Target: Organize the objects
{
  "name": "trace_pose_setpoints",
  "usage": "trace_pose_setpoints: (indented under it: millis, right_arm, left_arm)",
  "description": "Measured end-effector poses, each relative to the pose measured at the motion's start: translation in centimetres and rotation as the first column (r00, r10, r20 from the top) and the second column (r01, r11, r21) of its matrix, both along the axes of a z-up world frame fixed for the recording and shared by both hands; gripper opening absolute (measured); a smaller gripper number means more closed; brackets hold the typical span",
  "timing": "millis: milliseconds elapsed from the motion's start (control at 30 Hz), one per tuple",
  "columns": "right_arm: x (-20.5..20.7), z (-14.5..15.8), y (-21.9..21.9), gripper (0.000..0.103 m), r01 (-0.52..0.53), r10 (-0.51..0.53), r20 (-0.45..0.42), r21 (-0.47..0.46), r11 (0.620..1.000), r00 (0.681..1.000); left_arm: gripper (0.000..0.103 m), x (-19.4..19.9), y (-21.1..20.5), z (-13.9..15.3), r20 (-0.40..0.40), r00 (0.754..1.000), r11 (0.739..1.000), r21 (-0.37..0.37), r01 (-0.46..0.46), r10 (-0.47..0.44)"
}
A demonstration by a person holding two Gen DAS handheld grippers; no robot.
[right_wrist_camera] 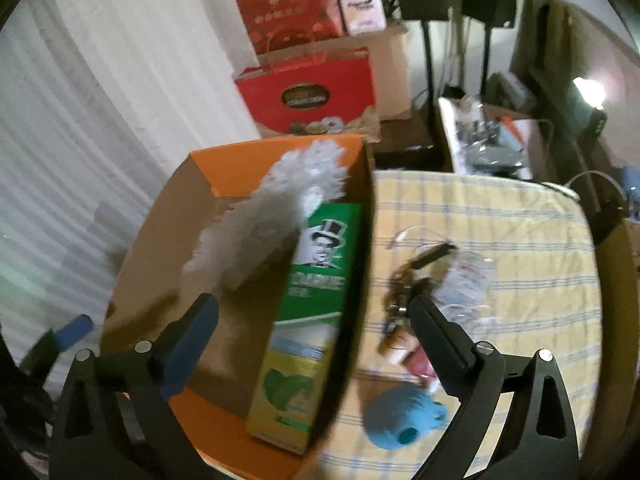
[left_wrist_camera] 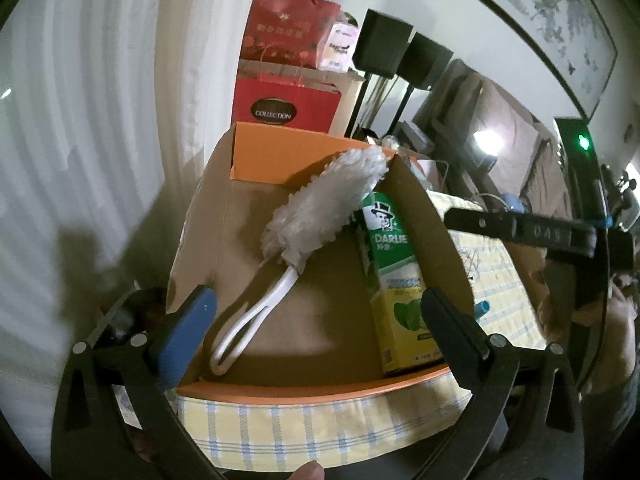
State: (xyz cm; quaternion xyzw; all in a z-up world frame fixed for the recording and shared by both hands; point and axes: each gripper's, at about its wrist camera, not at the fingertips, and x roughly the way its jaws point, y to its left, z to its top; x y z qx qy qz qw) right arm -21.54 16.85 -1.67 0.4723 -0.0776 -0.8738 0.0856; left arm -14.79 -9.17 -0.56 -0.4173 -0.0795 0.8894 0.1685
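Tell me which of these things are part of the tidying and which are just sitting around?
Part of the job:
- box, holding the duster and toothpaste carton
- blue ball, keys and plastic wrapper, loose on the checked cloth
- both claws, left and right, open and empty

Just lying about:
- red gift bags
- speakers
- framed picture

The room was dim and yellowish, its strongest light a small glaring lamp (left_wrist_camera: 489, 142) at the right of both fisheye views, with pale daylight glowing through the white pleated curtain (left_wrist_camera: 80, 128) on the left. In the left wrist view the picture was fairly sharp, and the fluffy white duster (left_wrist_camera: 326, 204) cast a hard shadow on the open brown cardboard box (left_wrist_camera: 240, 248). The right wrist view was smeared by motion blur, worst over the clutter on the yellow checked tablecloth (right_wrist_camera: 500, 216); both views bowed straight lines and went black in the corners.
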Motion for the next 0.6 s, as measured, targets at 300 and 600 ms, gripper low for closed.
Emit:
trace_pose_setpoints:
  millis: [300,600]
  right_arm:
    - [3.3,1.3,1.4,0.098,0.038,-0.030,-0.086,0.093,0.995,0.996]
    - [5.9,2.3,2.4,0.098,0.058,-0.038,-0.145,0.133,0.989,0.989]
  left_arm:
    - [0.102,0.4,1.8,1.5,-0.017,0.999,0.999,-0.007,-0.036,0.036]
    - [0.103,1.1,4.3,2.4,-0.026,0.999,1.000,-0.016,-0.022,0.022]
